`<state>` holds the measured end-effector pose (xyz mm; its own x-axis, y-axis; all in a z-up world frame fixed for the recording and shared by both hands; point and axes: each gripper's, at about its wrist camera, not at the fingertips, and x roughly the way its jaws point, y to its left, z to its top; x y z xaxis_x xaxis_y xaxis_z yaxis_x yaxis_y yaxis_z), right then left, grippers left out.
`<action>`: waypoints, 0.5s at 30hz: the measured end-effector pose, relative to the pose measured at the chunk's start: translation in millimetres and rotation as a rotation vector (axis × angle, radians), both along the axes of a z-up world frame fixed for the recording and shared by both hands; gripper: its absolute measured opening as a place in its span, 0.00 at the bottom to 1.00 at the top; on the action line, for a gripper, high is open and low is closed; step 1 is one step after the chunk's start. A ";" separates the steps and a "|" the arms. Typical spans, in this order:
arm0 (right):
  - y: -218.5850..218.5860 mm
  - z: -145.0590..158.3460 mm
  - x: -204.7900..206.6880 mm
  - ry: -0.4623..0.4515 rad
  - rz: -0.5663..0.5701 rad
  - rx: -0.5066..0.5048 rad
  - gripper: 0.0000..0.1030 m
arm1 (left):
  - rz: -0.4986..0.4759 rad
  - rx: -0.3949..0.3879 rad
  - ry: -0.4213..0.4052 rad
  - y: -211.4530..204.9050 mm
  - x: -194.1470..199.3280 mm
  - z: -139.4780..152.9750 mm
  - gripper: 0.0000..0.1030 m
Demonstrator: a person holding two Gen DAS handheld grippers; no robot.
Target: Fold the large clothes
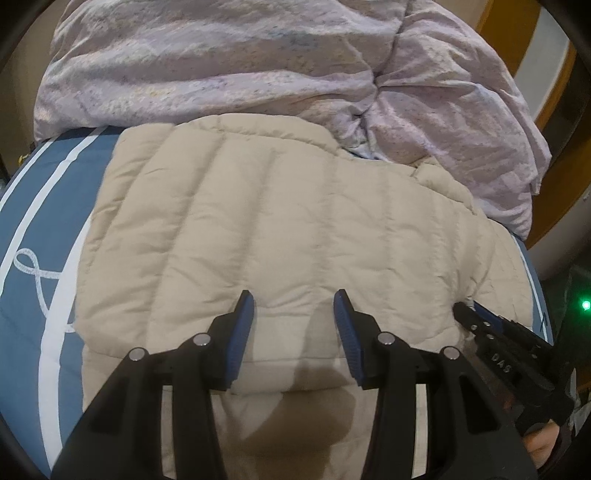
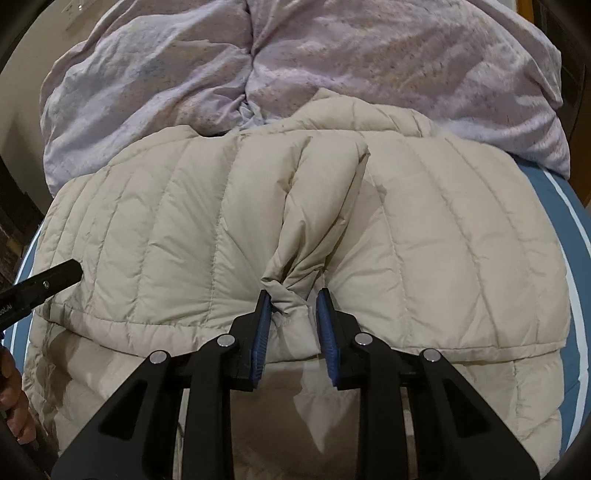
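Observation:
A beige quilted puffer jacket (image 1: pixel 280 229) lies folded on the blue bed cover; it fills the right wrist view (image 2: pixel 184 236) too. My left gripper (image 1: pixel 293 306) is open and empty just above the jacket's near folded edge. My right gripper (image 2: pixel 293 301) is shut on a bunched pinch of the jacket's fabric (image 2: pixel 286 291) at the near edge of the upper layer, which is pulled into a ridge. The right gripper also shows at the right edge of the left wrist view (image 1: pixel 476 314). The left gripper's finger shows at the left edge of the right wrist view (image 2: pixel 48 280).
A crumpled lilac duvet (image 1: pixel 258 62) is heaped behind the jacket, touching its far edge (image 2: pixel 332 48). The blue bed cover with white stripes (image 1: pixel 33 236) shows left of the jacket and at the right in the right wrist view (image 2: pixel 569 229). Wooden furniture (image 1: pixel 517 33) stands at the far right.

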<state>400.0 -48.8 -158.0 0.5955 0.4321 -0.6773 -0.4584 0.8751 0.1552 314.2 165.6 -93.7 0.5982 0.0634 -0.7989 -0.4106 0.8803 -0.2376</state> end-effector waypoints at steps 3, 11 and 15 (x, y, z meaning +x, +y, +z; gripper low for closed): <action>-0.4 -0.7 1.1 0.006 -0.001 0.013 0.26 | 0.010 -0.016 0.003 6.2 -0.3 -8.2 0.44; -1.0 -2.6 -2.8 -0.028 -0.002 0.022 0.26 | -0.002 0.116 0.007 -8.1 3.5 -20.9 0.45; 0.6 -3.3 -5.8 -0.052 -0.006 0.015 0.26 | 0.004 0.149 -0.006 -10.9 2.6 -25.3 0.45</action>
